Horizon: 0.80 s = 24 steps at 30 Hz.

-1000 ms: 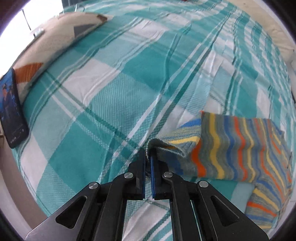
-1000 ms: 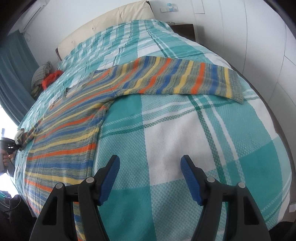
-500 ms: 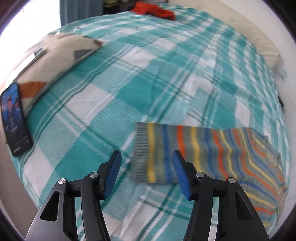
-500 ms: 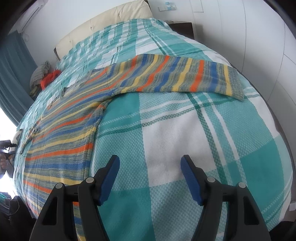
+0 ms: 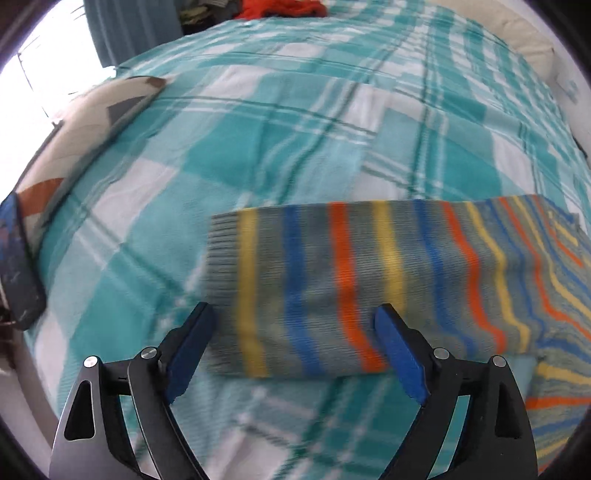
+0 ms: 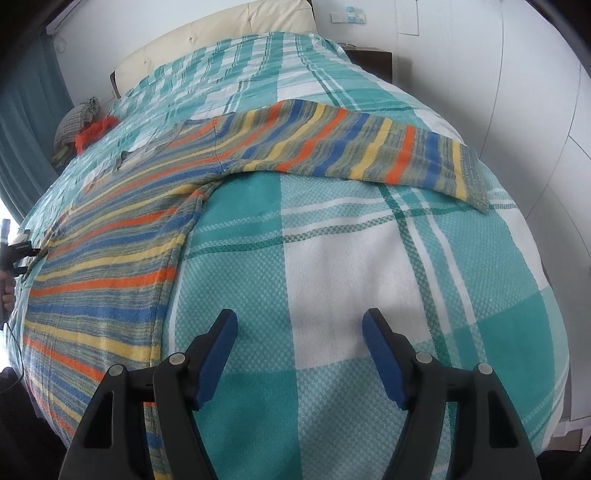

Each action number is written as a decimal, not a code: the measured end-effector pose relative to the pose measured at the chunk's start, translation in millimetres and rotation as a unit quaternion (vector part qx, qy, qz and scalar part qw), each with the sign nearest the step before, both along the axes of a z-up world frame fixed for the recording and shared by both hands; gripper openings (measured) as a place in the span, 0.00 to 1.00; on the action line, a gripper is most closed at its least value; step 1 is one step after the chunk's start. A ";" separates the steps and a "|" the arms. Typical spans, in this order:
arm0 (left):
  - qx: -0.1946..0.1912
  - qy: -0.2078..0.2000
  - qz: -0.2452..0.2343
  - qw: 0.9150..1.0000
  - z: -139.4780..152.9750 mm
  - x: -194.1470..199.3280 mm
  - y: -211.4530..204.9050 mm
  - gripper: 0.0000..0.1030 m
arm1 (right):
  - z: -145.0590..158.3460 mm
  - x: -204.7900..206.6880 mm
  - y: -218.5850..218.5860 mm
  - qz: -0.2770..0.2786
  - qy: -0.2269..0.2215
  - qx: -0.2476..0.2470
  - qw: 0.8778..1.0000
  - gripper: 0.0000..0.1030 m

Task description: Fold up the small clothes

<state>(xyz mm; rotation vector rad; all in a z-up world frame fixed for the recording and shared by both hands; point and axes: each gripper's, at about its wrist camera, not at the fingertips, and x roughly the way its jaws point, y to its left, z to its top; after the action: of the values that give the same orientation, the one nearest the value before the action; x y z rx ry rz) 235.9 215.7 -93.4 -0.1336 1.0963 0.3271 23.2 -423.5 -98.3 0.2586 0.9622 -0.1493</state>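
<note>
Lying flat on the teal-and-white plaid blanket [image 6: 369,266] is one striped sweater [image 6: 122,251] — grey knit with blue, orange and yellow bands. In the right wrist view its body runs down the left side of the bed, and one sleeve [image 6: 369,151] stretches out to the right, cuff end near the bed's far right edge. In the left wrist view the other sleeve [image 5: 351,288] lies straight across the blanket, its ribbed grey cuff pointing left.

Left gripper [image 5: 295,343]: jaws spread wide, holding nothing; the blue pads sit over the near edge of that sleeve, one by the cuff, one further along. Whether they touch the knit cannot be told; the view is blurred.

Right gripper [image 6: 299,350]: jaws equally wide apart, empty, over bare blanket just to the right of the sweater's body.

Other items — a patterned cushion [image 5: 85,122] at the left of the bed, a dark phone [image 5: 18,266] just beside it at the edge, a red garment [image 5: 284,7] at the far end, a cream headboard [image 6: 221,33], teal curtains [image 6: 26,122] and a white wall [image 6: 517,74].
</note>
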 end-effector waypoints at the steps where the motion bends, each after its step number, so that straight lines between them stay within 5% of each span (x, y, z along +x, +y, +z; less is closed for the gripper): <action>1: 0.000 -0.008 0.008 1.000 2.9 -9.1 10.7 0.88 | -1.1 1.4 2.3 0.002 0.003 -0.007 1.000 0.71; 8: -0.077 -0.079 -0.069 0.991 16.9 -60.5 -10.4 0.91 | 20.8 -4.4 -1.5 -0.057 -0.040 -0.033 0.997 0.71; 13: -0.037 -0.070 -0.110 0.991 -12.9 -61.6 -51.0 0.96 | 10.0 -4.2 -18.6 -0.128 -0.031 -0.020 0.991 0.73; 17: -0.016 -0.106 -0.120 0.987 -18.6 -71.4 -53.9 0.98 | -4.7 0.6 -18.0 -0.139 -0.017 -0.029 0.990 0.76; 24: -0.021 -0.097 -0.120 0.988 -19.7 -64.8 -50.8 1.00 | -20.5 6.1 -0.2 -0.132 -0.012 -0.060 0.989 0.98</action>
<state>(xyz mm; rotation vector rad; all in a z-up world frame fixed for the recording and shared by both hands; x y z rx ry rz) 171.2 164.9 -113.0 -0.0686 0.9141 0.0715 29.3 -423.7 -118.8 0.2754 0.8893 -0.4450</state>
